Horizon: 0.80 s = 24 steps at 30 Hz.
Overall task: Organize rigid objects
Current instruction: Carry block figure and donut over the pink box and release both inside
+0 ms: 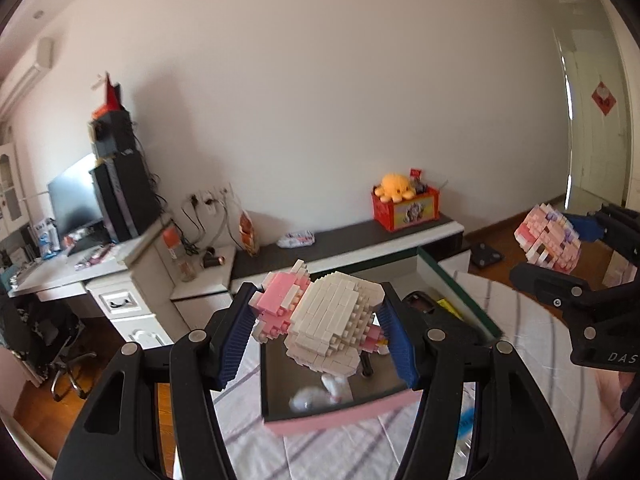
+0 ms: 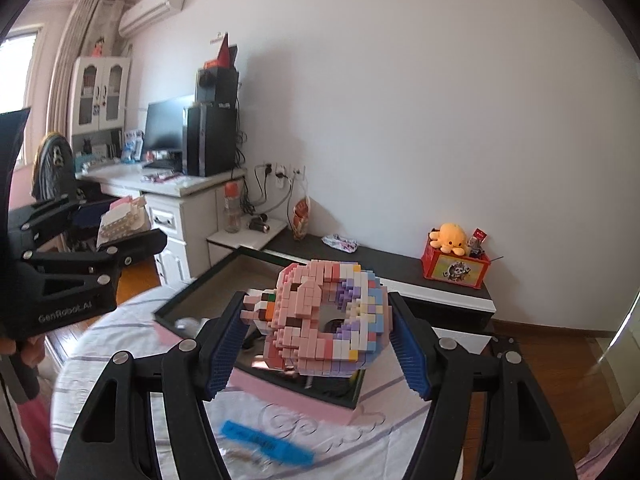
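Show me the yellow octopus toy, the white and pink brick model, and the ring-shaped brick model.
yellow octopus toy [image 1: 393, 186], left wrist view, on its head.
white and pink brick model [image 1: 328, 320], left wrist view, on its white body.
ring-shaped brick model [image 2: 304, 312], right wrist view, on its pink side.

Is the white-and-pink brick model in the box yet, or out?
Out: the left claw holds the white-and-pink brick model above the open box.

A plain white wall [image 2: 400, 100] ran behind a white desk [image 2: 176, 188] bearing a monitor [image 2: 166, 126] and a black tower [image 2: 208, 140]. An air conditioner [image 2: 154, 10] hung high beside curtains [image 2: 68, 52] lit by daylight. A low dark-topped bench [image 2: 380, 264] stood along the wall over a wood floor [image 2: 560, 344]. A door [image 1: 592, 120] stood at the right.
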Available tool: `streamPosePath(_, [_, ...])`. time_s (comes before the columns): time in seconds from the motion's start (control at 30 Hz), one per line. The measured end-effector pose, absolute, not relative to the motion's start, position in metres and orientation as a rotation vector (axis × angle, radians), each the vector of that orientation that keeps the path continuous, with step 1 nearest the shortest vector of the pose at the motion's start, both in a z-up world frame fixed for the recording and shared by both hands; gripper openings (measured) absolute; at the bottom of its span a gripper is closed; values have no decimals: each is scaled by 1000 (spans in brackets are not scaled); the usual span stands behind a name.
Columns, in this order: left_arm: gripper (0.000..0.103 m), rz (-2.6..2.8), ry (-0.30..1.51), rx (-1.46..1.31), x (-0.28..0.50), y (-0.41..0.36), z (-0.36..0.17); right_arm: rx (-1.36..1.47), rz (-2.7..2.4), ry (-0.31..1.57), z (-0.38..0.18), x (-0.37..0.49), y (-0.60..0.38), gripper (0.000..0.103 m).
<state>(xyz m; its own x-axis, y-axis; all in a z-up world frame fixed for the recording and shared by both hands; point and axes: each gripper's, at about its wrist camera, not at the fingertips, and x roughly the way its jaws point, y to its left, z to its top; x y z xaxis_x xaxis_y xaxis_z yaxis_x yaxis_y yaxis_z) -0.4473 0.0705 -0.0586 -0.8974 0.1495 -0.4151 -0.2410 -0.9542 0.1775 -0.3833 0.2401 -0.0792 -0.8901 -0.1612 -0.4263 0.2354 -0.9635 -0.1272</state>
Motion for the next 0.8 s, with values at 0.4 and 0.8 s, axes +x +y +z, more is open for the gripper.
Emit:
streamPosePath(0.4, [61,2788,475,-861,-587,98,-102,865,-2746,347,-116,-526,235,69])
streamPosePath(0.8, [62,2746,621,-1142,-651,83,-169,1200,-2544,358,-178,-618,223,69])
